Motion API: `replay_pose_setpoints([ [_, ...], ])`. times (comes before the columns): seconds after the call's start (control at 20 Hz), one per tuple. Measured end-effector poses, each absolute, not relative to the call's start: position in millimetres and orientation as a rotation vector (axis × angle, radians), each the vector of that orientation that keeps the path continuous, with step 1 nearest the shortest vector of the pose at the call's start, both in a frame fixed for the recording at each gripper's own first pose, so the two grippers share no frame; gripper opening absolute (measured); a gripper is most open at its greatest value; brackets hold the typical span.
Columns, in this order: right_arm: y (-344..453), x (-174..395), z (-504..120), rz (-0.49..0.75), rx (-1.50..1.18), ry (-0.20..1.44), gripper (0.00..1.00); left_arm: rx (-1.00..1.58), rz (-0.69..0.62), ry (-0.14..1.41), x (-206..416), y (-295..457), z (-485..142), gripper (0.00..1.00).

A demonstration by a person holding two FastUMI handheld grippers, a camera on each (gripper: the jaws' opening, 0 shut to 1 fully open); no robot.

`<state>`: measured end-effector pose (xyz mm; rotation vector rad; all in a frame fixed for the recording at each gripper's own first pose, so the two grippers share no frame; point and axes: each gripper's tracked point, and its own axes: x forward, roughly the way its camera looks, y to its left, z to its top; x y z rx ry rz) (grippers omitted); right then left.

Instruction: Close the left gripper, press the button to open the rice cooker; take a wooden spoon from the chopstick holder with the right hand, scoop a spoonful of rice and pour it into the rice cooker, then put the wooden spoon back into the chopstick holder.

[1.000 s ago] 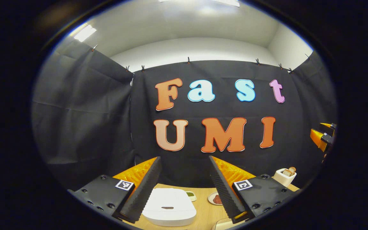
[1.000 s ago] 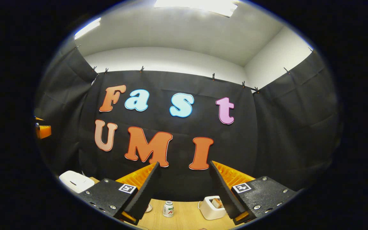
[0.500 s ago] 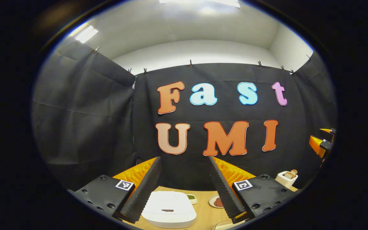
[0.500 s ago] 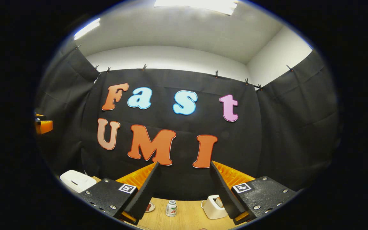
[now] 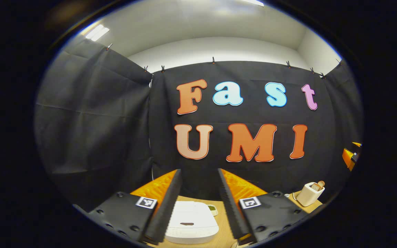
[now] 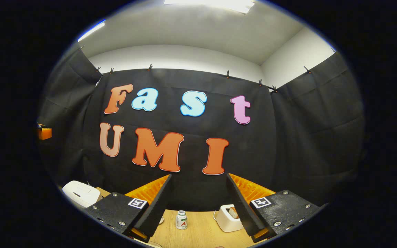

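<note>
The white rice cooker sits on the wooden table with its lid down, low between my left gripper's fingers and some way below them. My left gripper is open with a narrowed gap and holds nothing. The right gripper view has the rice cooker at the far left. My right gripper is wide open and empty, raised above the table. The other gripper pokes in at the right edge of the left gripper view, and the left one at the left edge of the right gripper view.
A white toaster with bread in it stands at the right; it also sits by my right gripper's right finger as the toaster. A small white bottle stands mid-table. A little green dish lies behind the cooker.
My left gripper's fingers have drawn closer together, and its view has drifted slightly so the cooker sits more centred. The right gripper stays wide open, tilting a little.
</note>
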<state>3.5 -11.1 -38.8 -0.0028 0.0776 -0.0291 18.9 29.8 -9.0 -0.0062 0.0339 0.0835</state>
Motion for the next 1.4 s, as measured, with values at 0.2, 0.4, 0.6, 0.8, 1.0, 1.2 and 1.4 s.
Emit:
replay_pose_setpoints([
  [0.2,-18,-6,-46,-0.061,-0.022,0.096,0.94,0.008,0.093,0.107,28,41,-29,0.09],
  [0.4,-25,-16,-47,-0.093,-0.049,0.106,0.94,-0.028,0.078,0.222,39,51,-60,0.05],
  [0.6,-34,-27,-48,-0.130,-0.071,0.118,0.94,-0.120,0.037,0.392,61,58,-109,0.04],
  [0.8,-46,-41,-52,-0.183,-0.090,0.137,0.94,-0.182,0.025,0.567,79,67,-164,0.05],
  [1.0,-56,-56,-59,-0.231,-0.104,0.161,0.94,-0.253,0.024,0.749,89,72,-223,0.05],
  [1.2,-60,-61,-67,-0.265,-0.104,0.187,0.94,-0.300,0.020,0.905,95,74,-269,0.05],
  [1.4,-57,-60,-79,-0.275,-0.096,0.213,0.94,-0.370,-0.002,1.032,95,65,-313,0.05],
])
